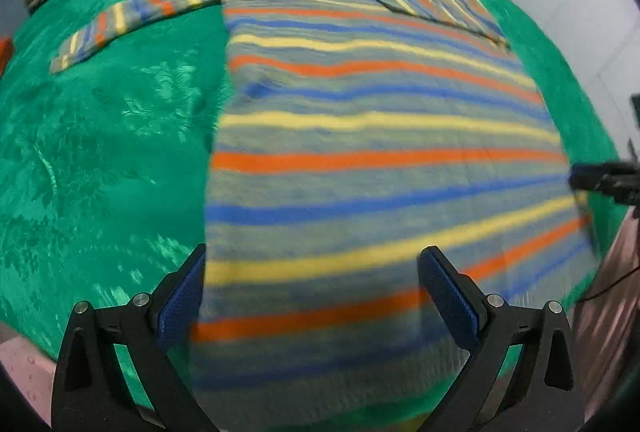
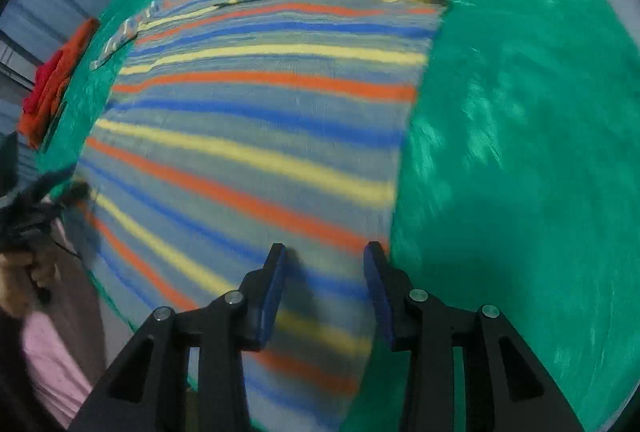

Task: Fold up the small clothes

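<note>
Our left claw (image 1: 312, 272) is spread wide over the near hem of a striped long-sleeved top (image 1: 360, 136), its blue pads either side of the hem's left corner, gripping nothing. Our right claw (image 2: 324, 252) is parted more narrowly at the hem's right corner, also empty; whether its pads touch the cloth we cannot tell. The top lies flat, stripes of grey, blue, yellow and orange, on a green bedspread (image 1: 100, 152), hem toward the near edge. Its right sleeve (image 1: 432, 0) is folded in across the chest; the left sleeve (image 1: 132, 20) stretches out toward the left edge. We judge the fold is only begun: next, that left sleeve needs folding in, or both claws pinch the hem and carry it up. Motion blur smears both views. Red and orange clothes (image 2: 52, 80) sit by the far-left edge, indistinct.
</note>
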A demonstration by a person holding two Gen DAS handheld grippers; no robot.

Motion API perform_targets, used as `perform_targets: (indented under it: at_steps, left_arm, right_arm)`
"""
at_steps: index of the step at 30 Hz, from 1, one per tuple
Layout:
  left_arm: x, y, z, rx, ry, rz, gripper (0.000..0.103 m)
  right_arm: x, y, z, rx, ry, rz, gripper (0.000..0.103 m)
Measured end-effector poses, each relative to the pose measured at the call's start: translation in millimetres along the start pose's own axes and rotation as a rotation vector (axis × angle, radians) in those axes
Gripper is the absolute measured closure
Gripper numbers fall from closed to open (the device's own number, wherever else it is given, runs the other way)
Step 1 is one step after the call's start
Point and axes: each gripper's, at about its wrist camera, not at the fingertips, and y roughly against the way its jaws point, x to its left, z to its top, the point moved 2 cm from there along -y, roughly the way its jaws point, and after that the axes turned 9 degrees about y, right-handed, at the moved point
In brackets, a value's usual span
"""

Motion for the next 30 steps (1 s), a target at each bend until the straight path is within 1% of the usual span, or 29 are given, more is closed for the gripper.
perform_targets:
  at_steps: [1, 2, 3, 5, 7, 8, 10, 11, 13, 14, 15, 16, 18, 19, 20, 21, 22, 23, 24, 25, 26, 29, 30]
  left_arm:
    - [-0.9, 5.6, 0.8, -0.010, 0.001, -0.012, 0.002]
    - [0.9, 12.9, 3.1, -0.024, 0.019, -0.032, 0.002]
    - [5.2, 20.3, 6.7, -0.038, 0.050, -0.051, 0.002]
    - [17.1, 31.1, 15.4, -0.059, 0.108, -0.083, 0.002]
    - [38.0, 43.4, 34.0, -0.095, 0.172, -0.098, 0.001]
    - [49.6, 48.5, 44.9, -0.116, 0.202, -0.096, 0.001]
    - [88.9, 57.7, 73.2, -0.156, 0.299, -0.090, 0.001]
    - [109.2, 61.9, 83.3, -0.179, 0.353, -0.095, 0.001]
    - [161.9, 64.7, 114.2, -0.231, 0.478, -0.114, 0.001]
    - [179.7, 61.1, 126.0, -0.239, 0.518, -0.124, 0.001]
    - [210.1, 54.3, 142.2, -0.248, 0.587, -0.129, 0.001]
    - [229.5, 47.5, 151.7, -0.249, 0.631, -0.118, 0.001]
    - [262.5, 24.3, 170.9, -0.218, 0.697, -0.082, 0.002]
    - [269.8, 12.8, 176.9, -0.209, 0.717, -0.060, 0.002]
    - [276.4, 4.7, 181.4, -0.196, 0.730, -0.057, 0.003]
    - [281.6, -6.1, 186.1, -0.179, 0.743, -0.070, 0.005]
    - [283.6, -15.4, 189.6, -0.170, 0.752, -0.093, 0.015]
    - [283.6, -20.4, 190.7, -0.164, 0.758, -0.107, 0.038]
    - [283.1, -29.4, 193.8, -0.146, 0.763, -0.117, 0.052]
    - [283.5, -34.2, 195.6, -0.131, 0.763, -0.113, 0.086]
    - [281.8, -36.4, 197.6, -0.124, 0.755, -0.103, 0.094]
    - [266.9, -22.6, 206.9, -0.191, 0.683, -0.047, 0.097]
    - [254.6, -9.9, 214.4, -0.221, 0.638, -0.036, 0.097]
  right_arm:
    - [5.8, 7.2, -6.1, -0.016, 0.000, -0.031, 0.058]
    - [12.7, 17.5, -12.6, -0.047, -0.001, -0.062, 0.052]
    - [18.8, 25.7, -13.4, -0.077, 0.000, -0.072, 0.049]
    - [37.4, 41.1, -8.5, -0.168, 0.016, -0.077, 0.049]
    - [50.6, 46.3, -3.0, -0.229, 0.007, -0.049, 0.048]
    - [56.6, 47.0, 1.0, -0.260, -0.010, -0.020, 0.046]
    - [60.9, 46.0, 1.4, -0.297, -0.033, 0.020, 0.045]
    - [66.6, 40.6, 5.4, -0.306, -0.029, 0.023, 0.045]
    - [77.9, 32.5, 5.4, -0.309, -0.007, 0.006, 0.045]
    - [80.9, 28.5, 4.0, -0.309, -0.001, 0.003, 0.045]
    - [82.0, 22.1, 4.0, -0.307, 0.000, 0.009, 0.045]
    - [84.2, 18.4, 3.1, -0.305, -0.004, 0.014, 0.045]
    - [86.5, 11.1, 0.3, -0.295, -0.015, 0.027, 0.045]
    - [86.8, 7.1, -2.2, -0.287, -0.015, 0.027, 0.045]
    - [87.3, 3.9, -3.8, -0.278, -0.012, 0.024, 0.045]
    - [88.2, 0.9, -6.2, -0.268, -0.007, 0.016, 0.045]
    - [88.9, -1.9, -7.1, -0.260, -0.002, 0.012, 0.045]
    - [88.9, -5.4, -7.9, -0.249, -0.002, 0.007, 0.045]
    - [88.5, -7.0, -8.1, -0.245, -0.005, 0.006, 0.045]
    - [87.2, -8.9, -7.9, -0.242, -0.013, 0.008, 0.045]
    - [85.7, -9.9, -7.3, -0.241, -0.019, 0.011, 0.045]
    - [82.8, -7.8, -6.2, -0.255, -0.022, 0.003, 0.045]
    - [81.7, -6.0, -6.2, -0.263, -0.022, 0.000, 0.045]
